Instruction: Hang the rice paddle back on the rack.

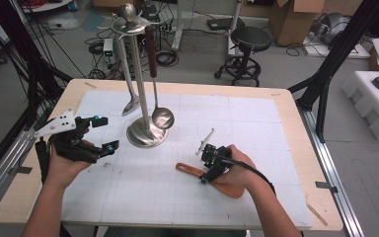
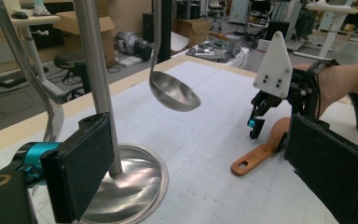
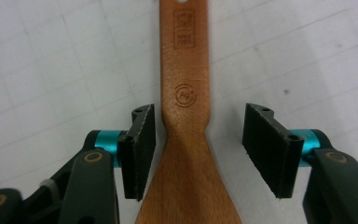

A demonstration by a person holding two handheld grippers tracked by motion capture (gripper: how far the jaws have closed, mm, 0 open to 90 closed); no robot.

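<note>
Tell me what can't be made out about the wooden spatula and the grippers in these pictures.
- Wooden spatula: in the high view the right gripper and hand cover most of its blade.
- In the right gripper view the blade and handle end run off the edges, and the stamped lettering is too blurred to read.
- Left gripper: in its own view the jaw tips are cut off by the bottom edge.

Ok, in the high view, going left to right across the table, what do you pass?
Left tool → spoon hanging on the stand → steel stand's base → hanging ladle → wooden spatula's handle end → right tool, with its jaws either side of the spatula.
</note>
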